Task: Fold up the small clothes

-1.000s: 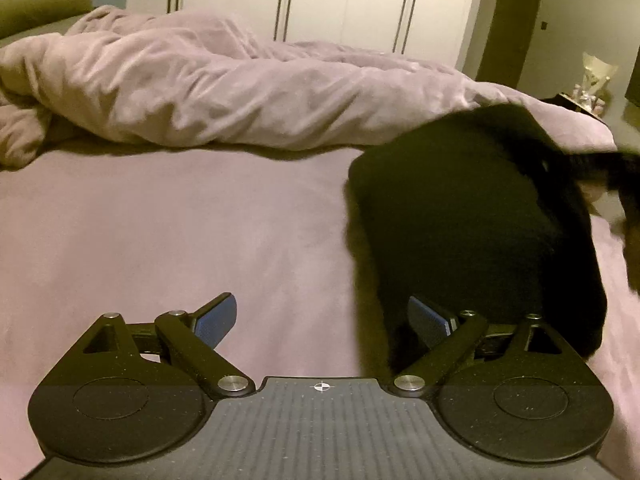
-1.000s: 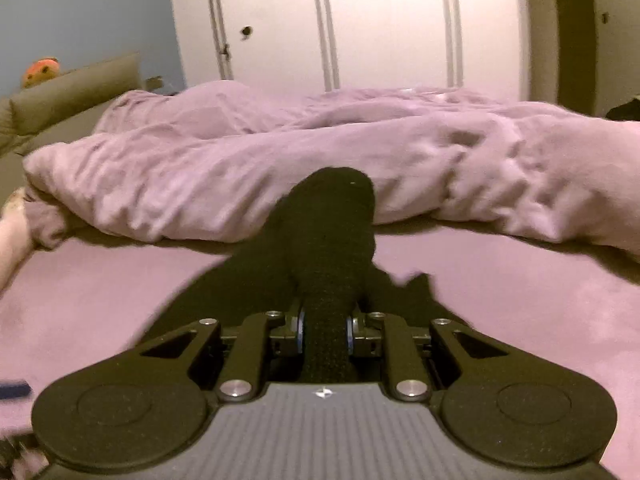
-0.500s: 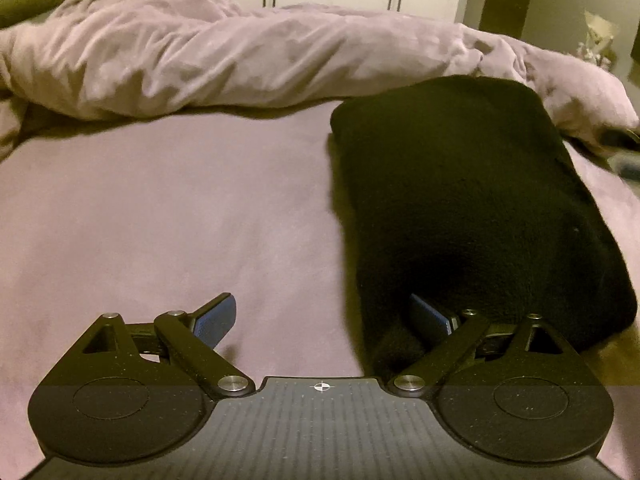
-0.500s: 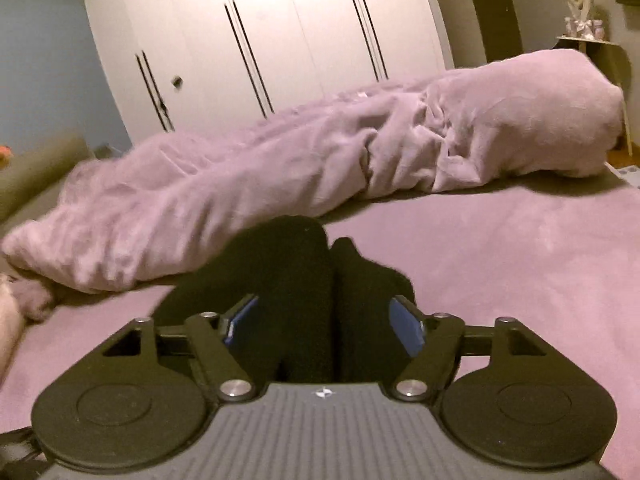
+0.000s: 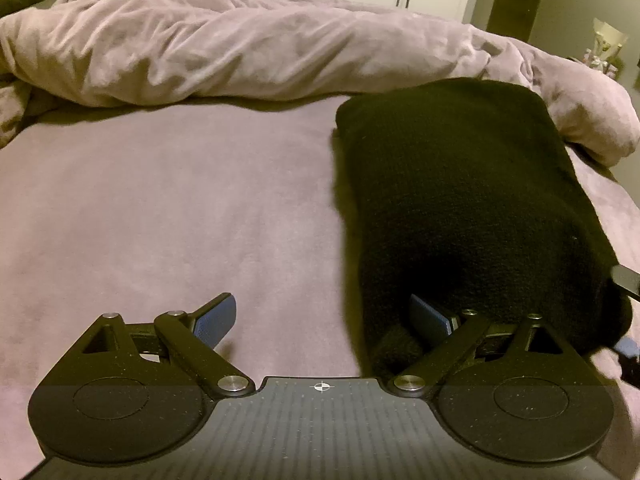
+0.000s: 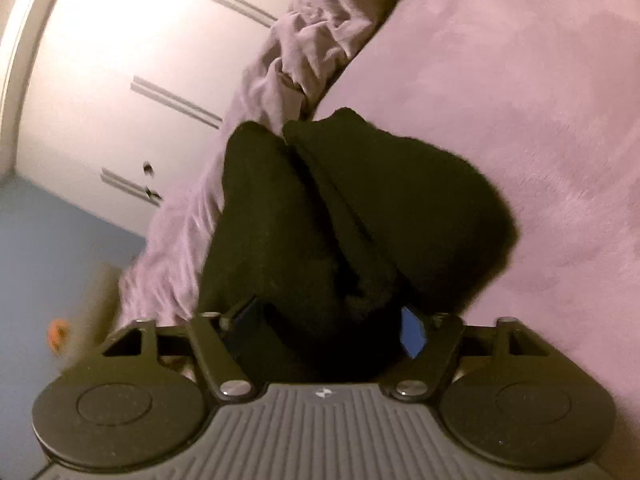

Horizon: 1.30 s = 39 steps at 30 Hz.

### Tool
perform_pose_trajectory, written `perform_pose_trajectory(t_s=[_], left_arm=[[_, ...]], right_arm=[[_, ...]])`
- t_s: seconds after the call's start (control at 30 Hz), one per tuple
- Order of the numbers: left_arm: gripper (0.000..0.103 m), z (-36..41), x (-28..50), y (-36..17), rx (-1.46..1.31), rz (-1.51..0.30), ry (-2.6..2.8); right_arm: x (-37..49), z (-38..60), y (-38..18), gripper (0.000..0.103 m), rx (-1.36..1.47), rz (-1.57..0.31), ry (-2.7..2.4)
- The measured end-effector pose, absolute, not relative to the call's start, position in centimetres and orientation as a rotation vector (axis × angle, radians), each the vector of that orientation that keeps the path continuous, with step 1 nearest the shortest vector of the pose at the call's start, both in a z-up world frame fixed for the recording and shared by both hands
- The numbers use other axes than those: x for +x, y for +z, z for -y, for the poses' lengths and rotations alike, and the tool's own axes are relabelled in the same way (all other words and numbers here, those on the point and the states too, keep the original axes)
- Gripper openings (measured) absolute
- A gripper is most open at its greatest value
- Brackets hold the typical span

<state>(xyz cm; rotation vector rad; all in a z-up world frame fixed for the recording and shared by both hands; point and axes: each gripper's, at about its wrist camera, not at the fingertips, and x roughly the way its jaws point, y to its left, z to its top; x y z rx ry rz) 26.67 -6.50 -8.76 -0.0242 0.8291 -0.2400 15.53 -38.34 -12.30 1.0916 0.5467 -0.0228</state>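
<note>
A black knitted garment (image 5: 460,200) lies folded on the mauve bed sheet (image 5: 160,208), at the right in the left wrist view. My left gripper (image 5: 324,316) is open; its right finger (image 5: 430,316) rests against the garment's near left edge, and its left finger (image 5: 214,316) is over bare sheet. In the right wrist view the same garment (image 6: 340,216) shows two stacked layers. My right gripper (image 6: 328,324) is open with the garment's near end lying between its fingers, and the view is rolled sideways. Part of the right gripper (image 5: 626,280) shows at the garment's right edge.
A rumpled mauve duvet (image 5: 240,48) lies bunched across the far side of the bed. White wardrobe doors (image 6: 120,80) stand behind it. The bed's right edge (image 5: 624,200) runs close to the garment. A side table with small items (image 5: 600,52) stands far right.
My right gripper opened, letting go of the black garment, then rolled sideways. The garment, lifted one second ago, now lies flat and folded. My left gripper stayed open and barely moved.
</note>
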Motion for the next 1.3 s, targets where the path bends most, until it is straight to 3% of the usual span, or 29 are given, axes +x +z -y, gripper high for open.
perform_pose_trajectory(t_s=[0.03, 0.1, 0.13, 0.23, 0.43, 0.5, 0.53, 0.57, 0.7, 0.77, 0.87, 0.9, 0.93, 0.97, 1.03, 1.17, 1.3], left_arm=[[0.097, 6.7, 26.6, -8.7, -0.011, -0.821, -0.241], [0.097, 7.1, 26.5, -8.6, 0.022, -0.808, -0.237], [0.097, 7.2, 26.5, -8.7, 0.034, -0.804, -0.237], [0.097, 7.4, 26.5, -8.6, 0.04, -0.809, -0.234], [0.097, 7.4, 26.6, -8.5, 0.055, -0.813, -0.233], [0.097, 7.5, 26.5, -8.5, 0.054, -0.815, -0.231], [0.097, 7.5, 26.6, -8.5, 0.054, -0.817, -0.229], [0.097, 7.5, 26.6, -8.5, 0.053, -0.819, -0.229], [0.097, 7.5, 26.7, -8.5, 0.046, -0.823, -0.231], [0.097, 7.5, 26.7, -8.5, 0.045, -0.824, -0.23], [0.097, 7.5, 26.7, -8.5, 0.05, -0.822, -0.232], [0.097, 7.5, 26.7, -8.5, 0.052, -0.822, -0.232], [0.097, 7.4, 26.7, -8.5, 0.05, -0.823, -0.228], [0.097, 7.2, 26.7, -8.4, 0.045, -0.821, -0.225], [0.097, 6.7, 26.7, -8.1, 0.03, -0.81, -0.221], [0.097, 6.9, 27.1, -7.2, 0.059, -0.768, -0.171], [0.097, 8.8, 27.8, -7.2, 0.026, -0.758, -0.209]], right_arm=[[15.7, 38.2, -12.0, 0.046, 1.094, -0.538, -0.009], [16.0, 37.6, -11.3, 0.044, 1.058, -0.514, -0.001], [16.1, 37.3, -11.0, 0.046, 1.044, -0.502, 0.005], [17.4, 37.5, -11.7, 0.068, 1.085, -0.517, 0.027], [19.3, 38.0, -13.4, 0.069, 1.239, -0.515, 0.084], [19.7, 37.8, -13.5, 0.056, 1.226, -0.526, 0.093], [19.9, 37.7, -13.4, 0.041, 1.21, -0.535, 0.092], [19.9, 37.7, -13.3, 0.039, 1.197, -0.537, 0.091], [20.0, 37.6, -12.8, 0.04, 1.148, -0.527, 0.087], [20.3, 37.4, -12.6, 0.052, 1.125, -0.533, 0.076], [21.3, 37.5, -12.9, 0.053, 1.16, -0.538, 0.074], [21.5, 37.6, -13.0, 0.052, 1.182, -0.538, 0.078], [21.8, 37.7, -13.0, 0.037, 1.199, -0.537, 0.082], [22.0, 37.8, -12.8, 0.03, 1.187, -0.538, 0.076], [22.1, 37.7, -10.4, 0.024, 1.044, -0.529, 0.021], [19.8, 38.6, -5.1, 0.023, 0.861, -0.36, -0.049], [18.2, 39.9, -7.0, 0.026, 0.778, -0.409, -0.163]])
